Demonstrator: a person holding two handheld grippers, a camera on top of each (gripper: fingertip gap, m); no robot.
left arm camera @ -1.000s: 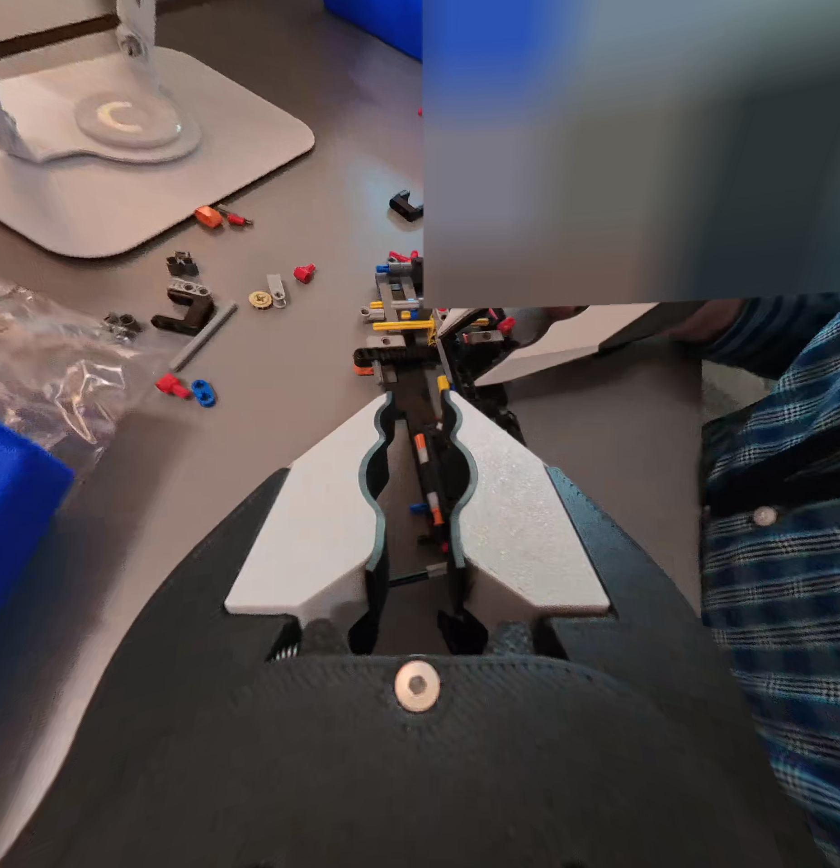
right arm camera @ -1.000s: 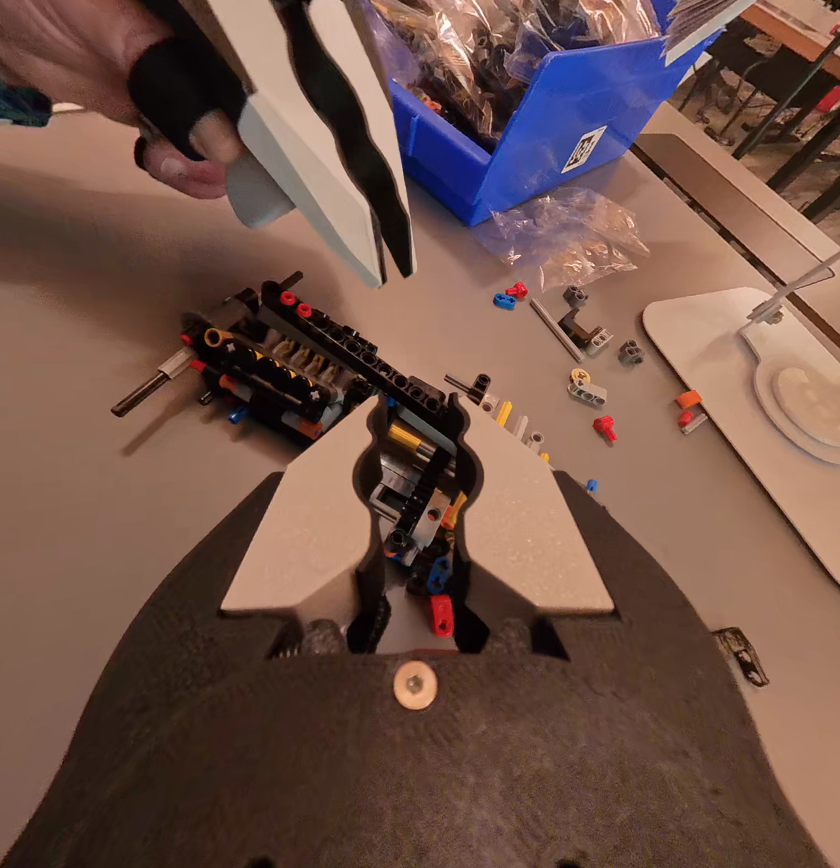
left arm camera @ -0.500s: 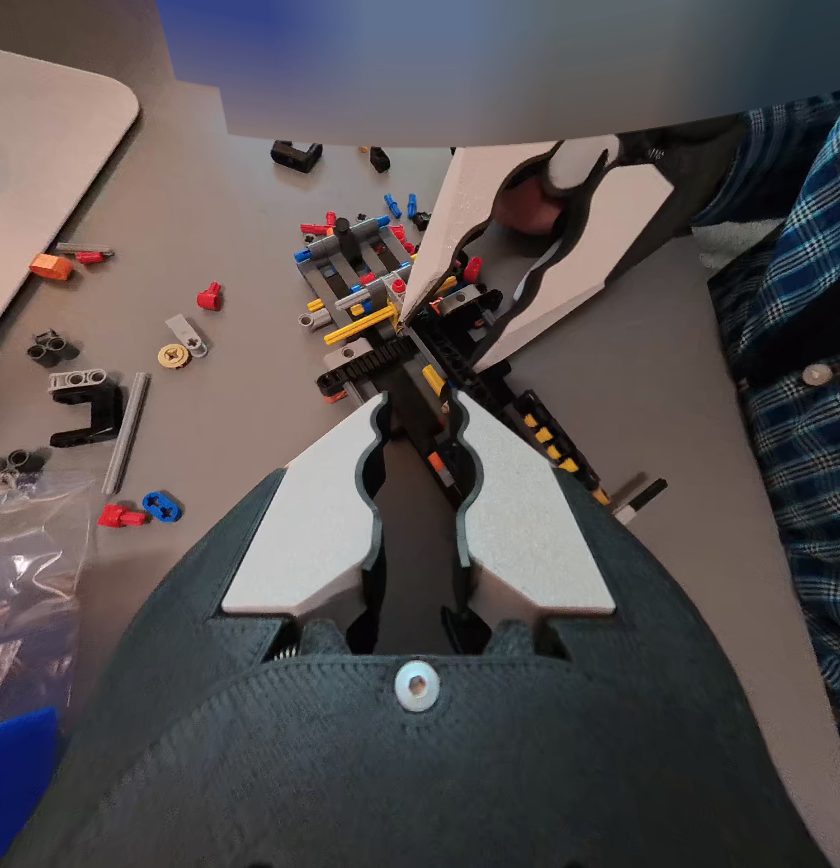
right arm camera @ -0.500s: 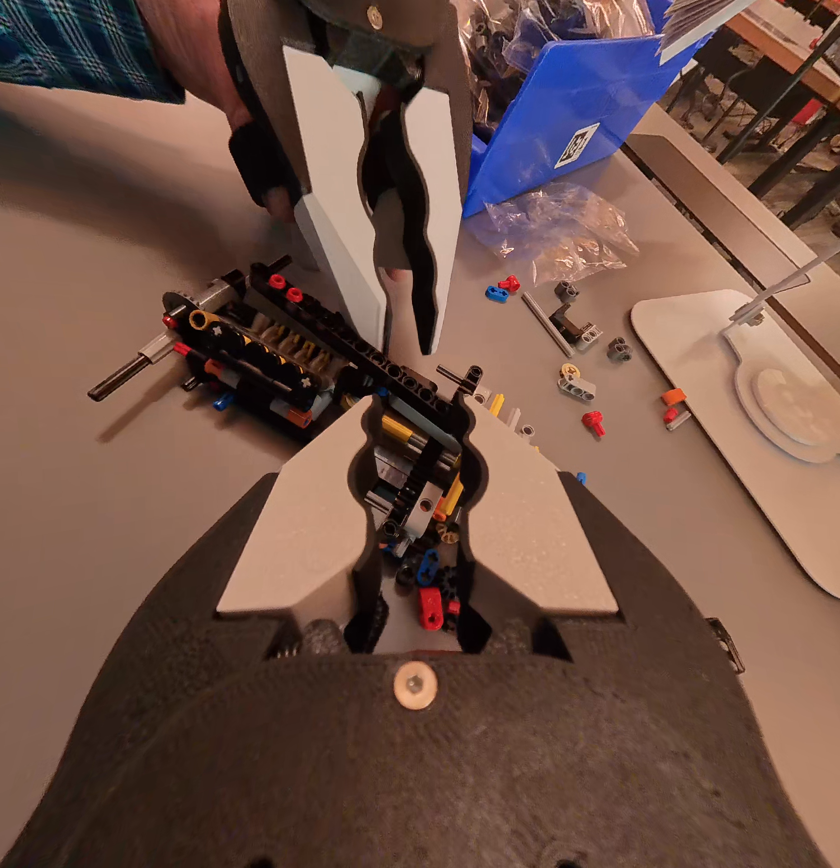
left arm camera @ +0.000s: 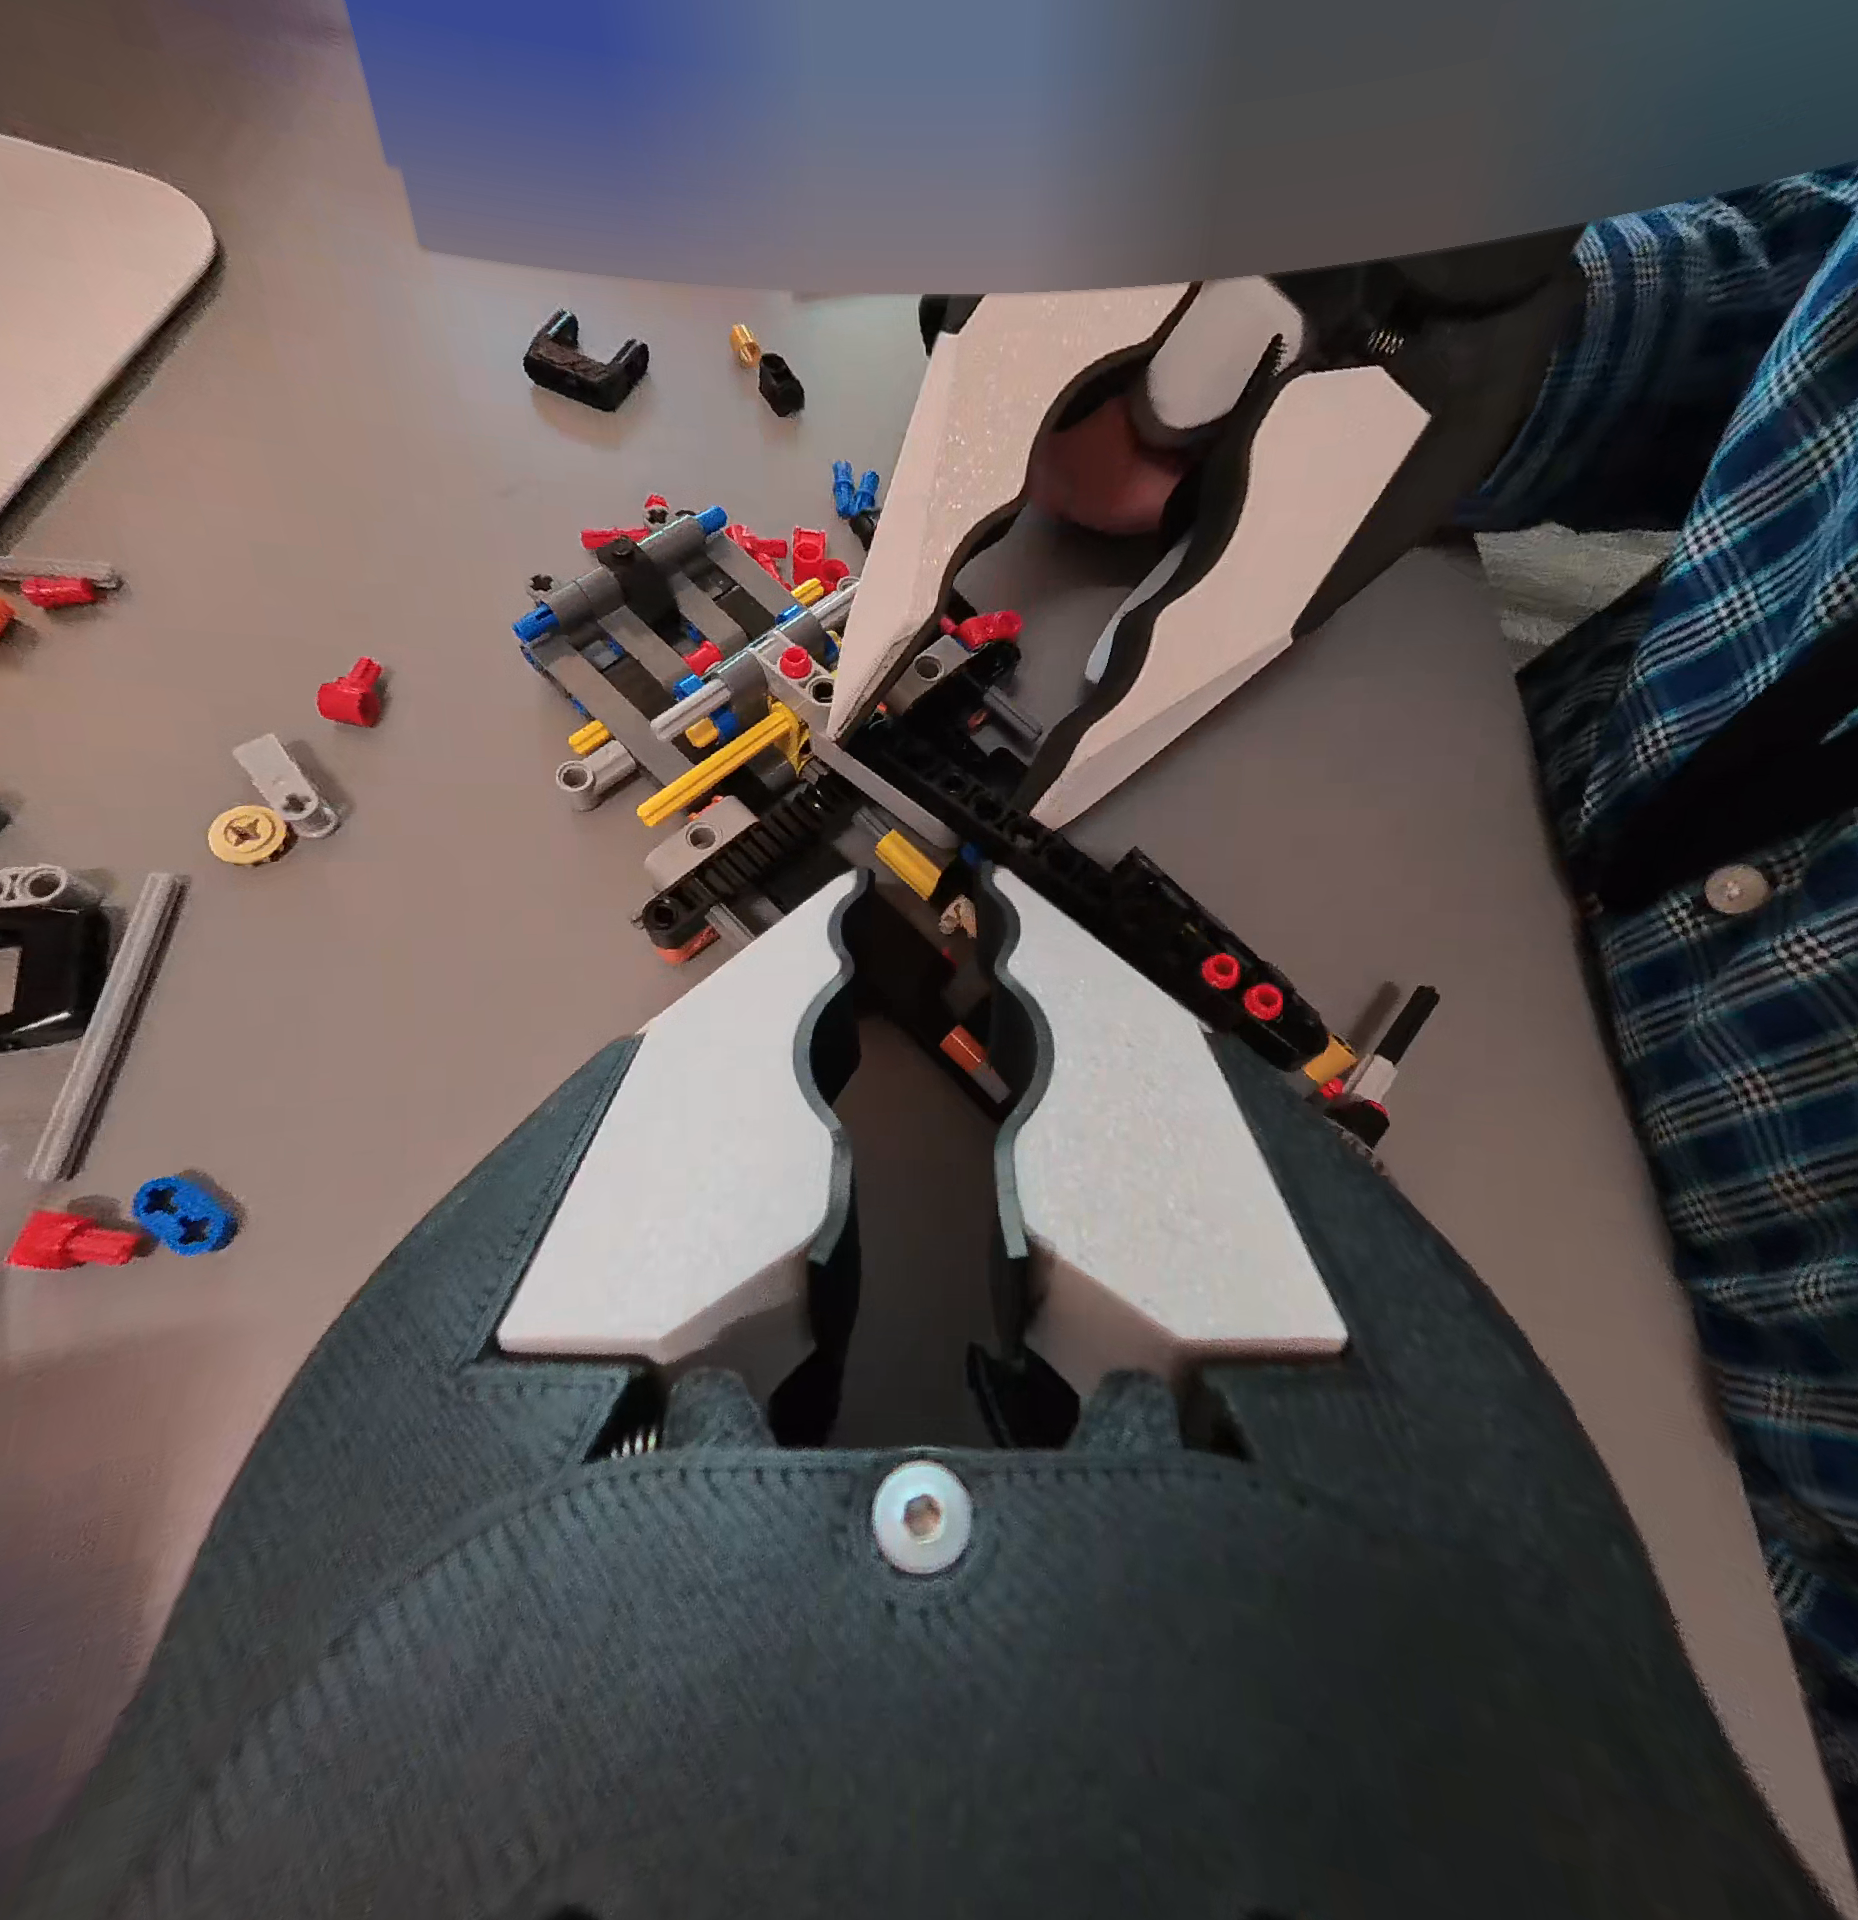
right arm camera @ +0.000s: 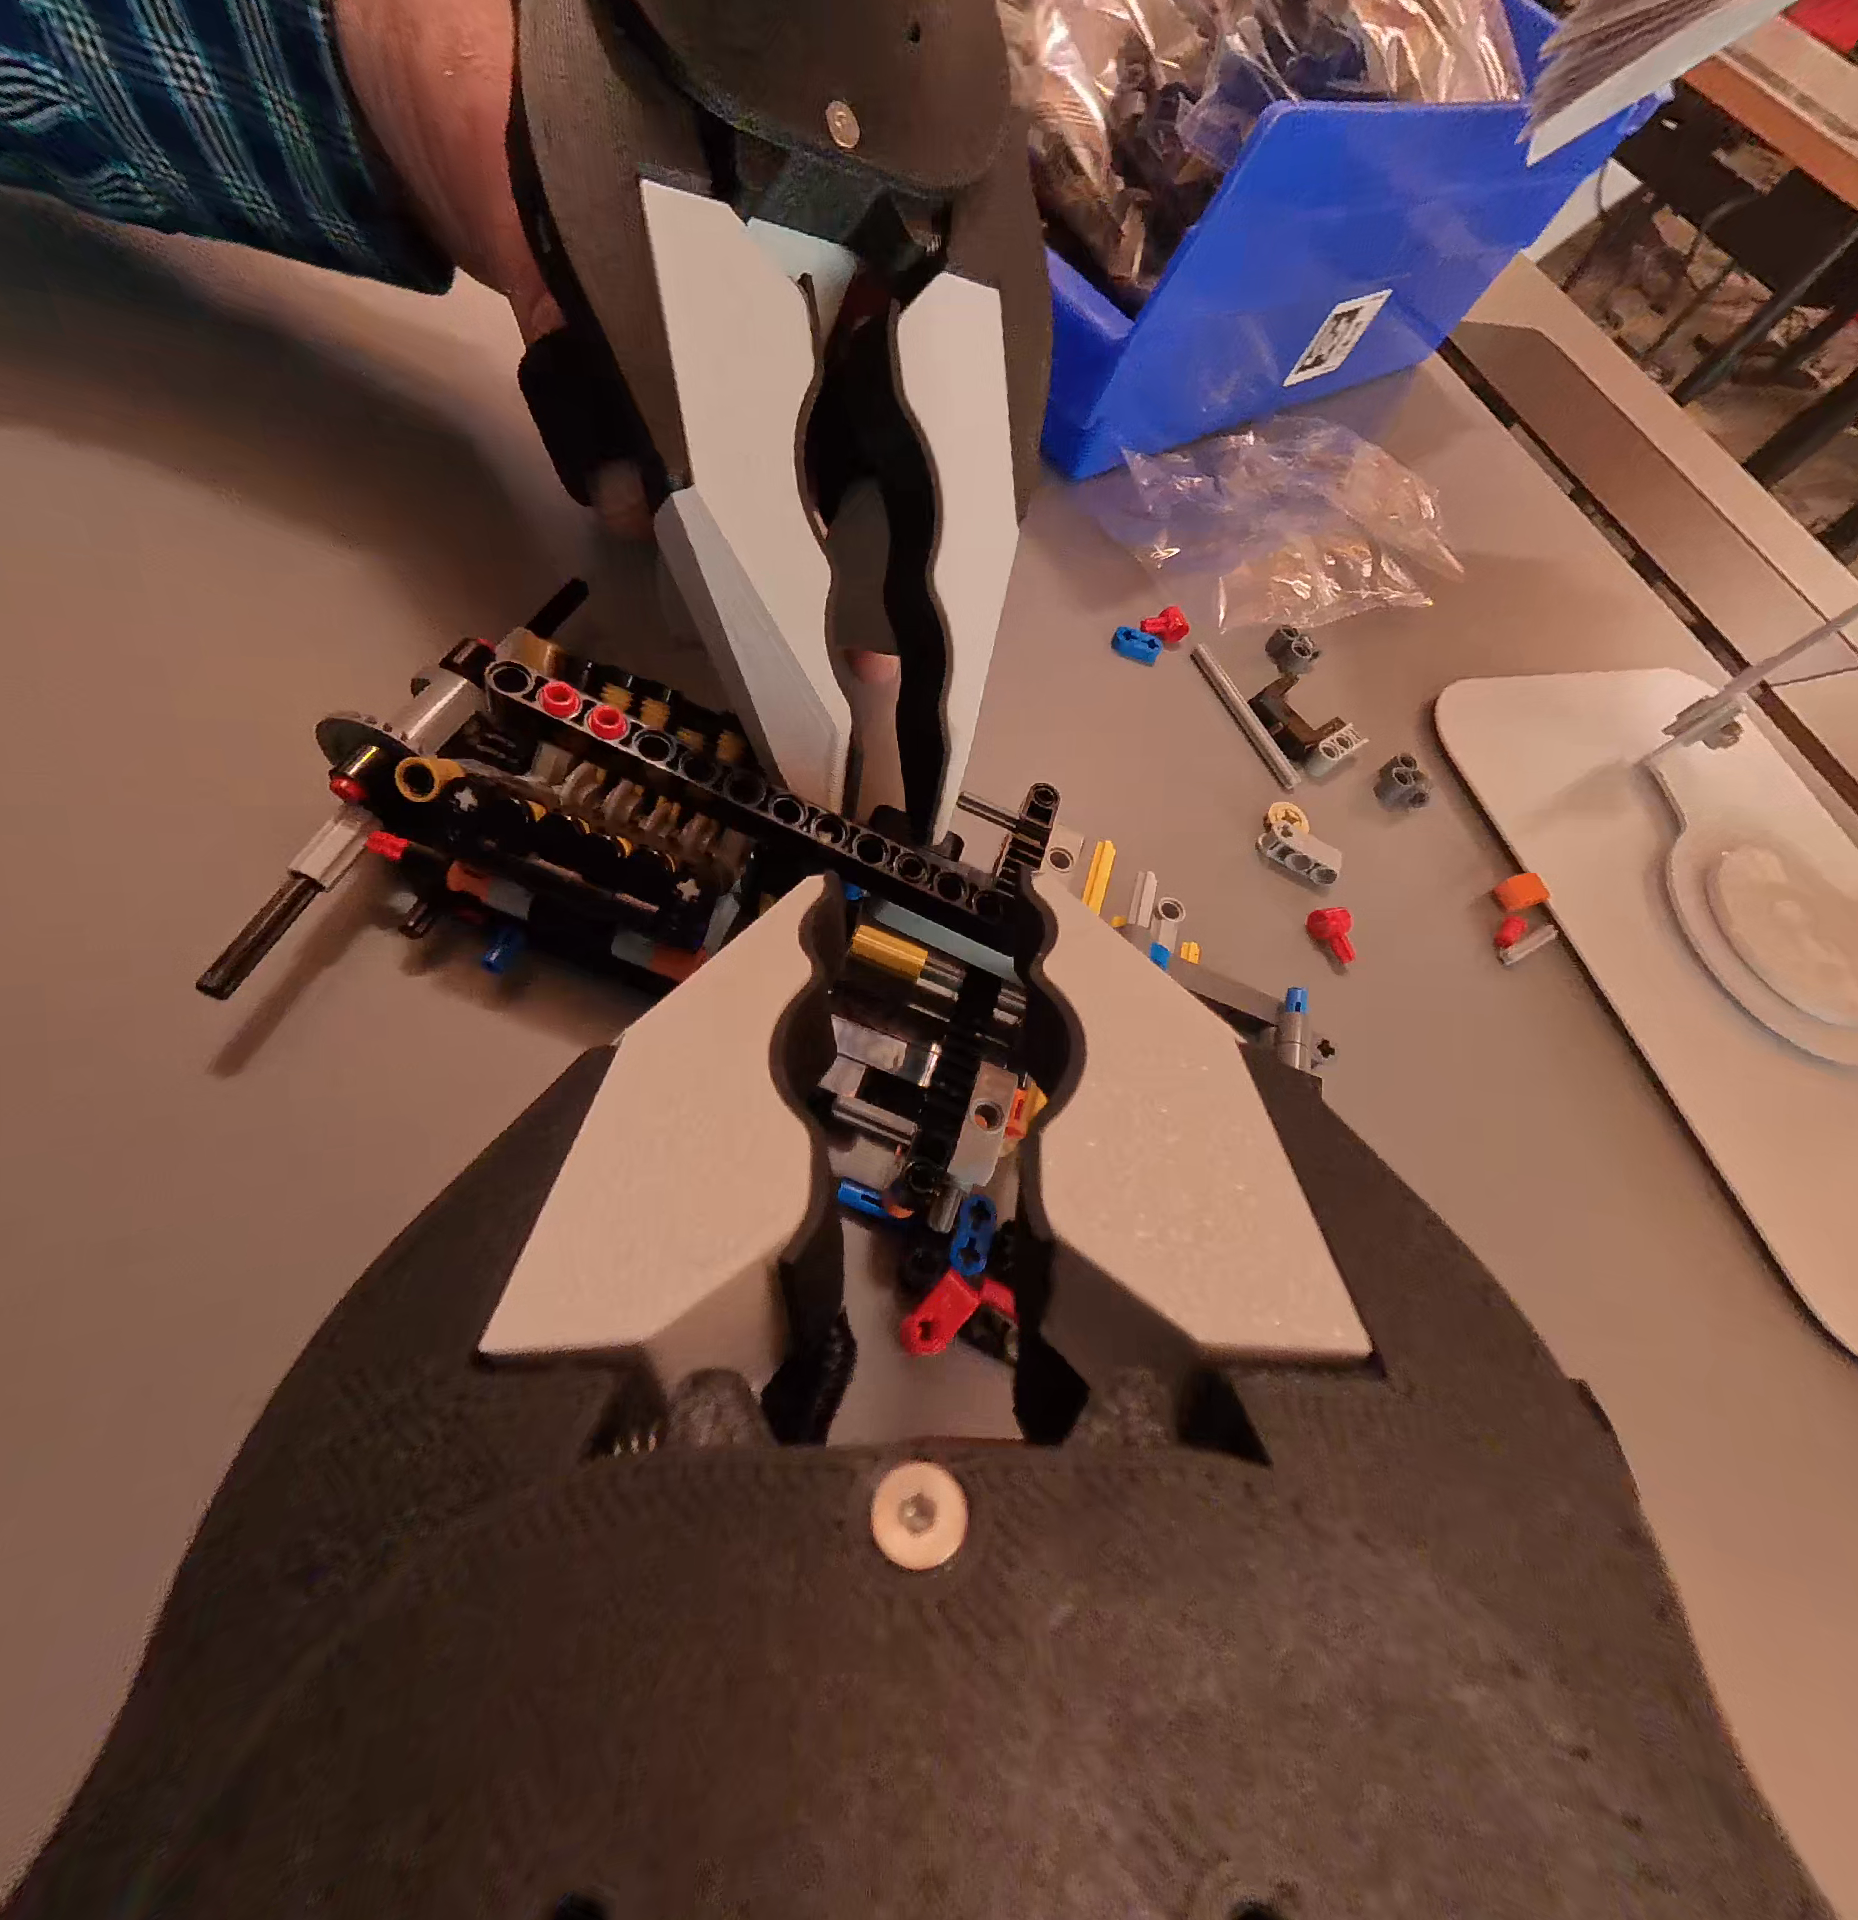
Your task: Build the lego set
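The step in hand, as I judge it, is bracing the half-built lego assembly (right arm camera: 634,831) on the grey table (left arm camera: 385,468) so that a piece can be pressed on. Both my tongs converge on the long black perforated beam (left arm camera: 1070,862) that crosses its top. My right gripper (right arm camera: 930,888) is open, its jaws standing to either side of the toothed black rack and grey frame; it holds nothing. My left gripper (left arm camera: 925,883) is likewise open, its tips just over the beam's middle, gripping nothing. The next move calls for closing one tong on the beam to steady it while the other picks a loose piece. The assembly is black and grey, with a yellow axle (left arm camera: 717,769), two red pins (left arm camera: 1242,985) in the beam and a dark axle jutting from one end. Loose parts lie scattered alongside: a red connector (left arm camera: 350,691), a blue link (left arm camera: 185,1214).
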